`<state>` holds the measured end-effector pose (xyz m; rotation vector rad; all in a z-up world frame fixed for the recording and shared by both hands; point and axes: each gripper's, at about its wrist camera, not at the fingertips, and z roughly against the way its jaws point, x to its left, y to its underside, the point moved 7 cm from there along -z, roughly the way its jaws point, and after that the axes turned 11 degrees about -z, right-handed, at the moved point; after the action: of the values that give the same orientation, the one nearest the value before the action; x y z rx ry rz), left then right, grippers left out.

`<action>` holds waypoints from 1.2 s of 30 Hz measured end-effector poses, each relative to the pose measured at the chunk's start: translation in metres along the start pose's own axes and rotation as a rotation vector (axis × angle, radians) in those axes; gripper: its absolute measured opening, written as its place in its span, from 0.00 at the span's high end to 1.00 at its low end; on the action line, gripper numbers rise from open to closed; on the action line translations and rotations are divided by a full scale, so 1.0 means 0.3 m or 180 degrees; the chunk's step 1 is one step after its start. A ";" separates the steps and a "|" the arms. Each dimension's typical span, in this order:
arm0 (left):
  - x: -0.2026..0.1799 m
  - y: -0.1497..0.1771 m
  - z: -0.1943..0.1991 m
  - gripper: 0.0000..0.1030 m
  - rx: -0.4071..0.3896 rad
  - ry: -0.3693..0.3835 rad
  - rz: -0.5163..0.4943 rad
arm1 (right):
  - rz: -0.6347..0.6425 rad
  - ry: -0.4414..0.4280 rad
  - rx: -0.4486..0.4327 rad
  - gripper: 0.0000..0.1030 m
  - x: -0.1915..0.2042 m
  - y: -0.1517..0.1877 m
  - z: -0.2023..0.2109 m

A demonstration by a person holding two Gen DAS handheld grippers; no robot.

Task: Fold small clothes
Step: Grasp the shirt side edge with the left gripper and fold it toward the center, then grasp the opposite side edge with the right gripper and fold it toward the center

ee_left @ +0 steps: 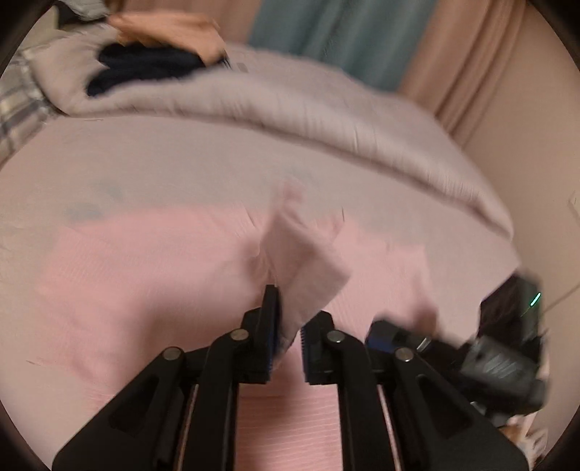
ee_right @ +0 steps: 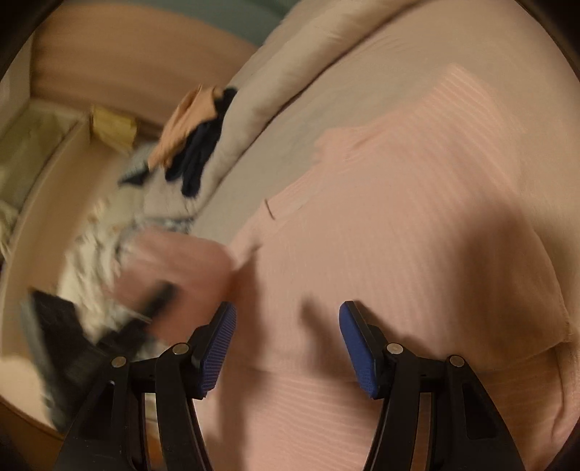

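Pink ribbed fabric fills the lower half of both views: one pink garment spread flat on a pale bed sheet. Across the top of the left wrist view runs one rolled-back pale duvet, and behind it hang a teal curtain and a peach curtain. Upper left, on the duvet, sit one dark navy garment and one peach garment in a small pile; a plaid cloth shows at the far left edge.

Left gripper: jaws only slightly parted, a fold of the pink garment standing up between them; blur hides whether the pads press on it. Right gripper: jaws wide apart over the pink garment, nothing held. It also shows, blurred, at the lower right of the left wrist view.
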<state>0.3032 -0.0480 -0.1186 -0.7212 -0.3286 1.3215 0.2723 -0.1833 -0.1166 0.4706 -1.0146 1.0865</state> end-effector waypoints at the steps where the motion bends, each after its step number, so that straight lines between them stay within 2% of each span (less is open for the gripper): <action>1: 0.002 0.030 -0.052 0.73 0.0153 -0.0002 -0.0016 | -0.0128 -0.0103 0.0014 0.42 -0.011 -0.005 0.001; 2: -0.003 0.044 -0.076 0.66 0.0230 -0.0043 -0.0037 | -0.0190 -0.0133 0.0012 0.42 -0.013 -0.004 -0.007; 4: 0.000 0.069 -0.098 0.37 0.0300 -0.0068 -0.0109 | -0.0252 -0.0183 -0.0023 0.40 -0.008 -0.003 -0.014; 6: 0.016 0.073 -0.079 0.36 0.0269 -0.0033 -0.0112 | -0.0264 -0.0183 -0.0028 0.37 0.000 0.001 -0.016; 9: 0.044 0.083 0.000 0.35 0.0158 0.0102 -0.0087 | -0.0139 0.0034 -0.0011 0.37 0.002 0.002 -0.024; 11: 0.074 0.096 0.082 0.29 0.0007 0.0183 -0.0067 | -0.0016 0.0207 0.0001 0.37 0.019 0.004 -0.041; 13: 0.118 0.114 0.162 0.23 -0.0149 0.0149 -0.0009 | 0.0054 0.0278 0.0047 0.37 0.027 0.013 -0.047; 15: 0.184 0.134 0.224 0.22 -0.0270 0.0012 0.0081 | 0.0049 0.0263 0.0129 0.37 0.032 0.022 -0.056; 18: 0.334 0.195 0.296 0.22 -0.0363 -0.0465 0.0295 | 0.0101 0.0433 0.0168 0.37 0.028 0.039 -0.079; 20: 0.418 0.236 0.316 0.22 -0.0339 -0.0722 0.0454 | 0.0167 0.0558 0.0154 0.37 0.035 0.050 -0.090; 22: 0.500 0.295 0.324 0.22 -0.0249 -0.0868 0.0650 | 0.0304 0.0740 0.0152 0.37 0.051 0.062 -0.108; 24: 0.546 0.332 0.323 0.22 -0.0207 -0.0877 0.0820 | 0.0540 0.0999 0.0122 0.37 0.072 0.074 -0.130; 25: 0.566 0.352 0.320 0.22 -0.0187 -0.0867 0.0903 | 0.0638 0.1094 0.0091 0.40 0.079 0.078 -0.137; 27: 0.593 0.390 0.316 0.22 -0.0152 -0.0856 0.1032 | 0.0924 0.1263 0.0003 0.68 0.100 0.089 -0.155; 30: 0.588 0.417 0.303 0.22 -0.0086 -0.0799 0.1080 | 0.1261 0.1490 -0.0073 0.89 0.102 0.102 -0.189; 34: 0.580 0.411 0.301 0.22 -0.0088 -0.0701 0.1015 | 0.1433 0.1484 -0.0218 0.92 0.128 0.093 -0.161; 36: 0.570 0.397 0.284 0.22 -0.0070 -0.0665 0.0965 | 0.1535 0.1381 -0.0426 0.93 0.182 0.069 -0.104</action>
<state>0.2027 0.1485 -0.1624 -0.6702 -0.4129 1.6892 0.2733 -0.1236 -0.0883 -0.1326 -0.8200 1.4588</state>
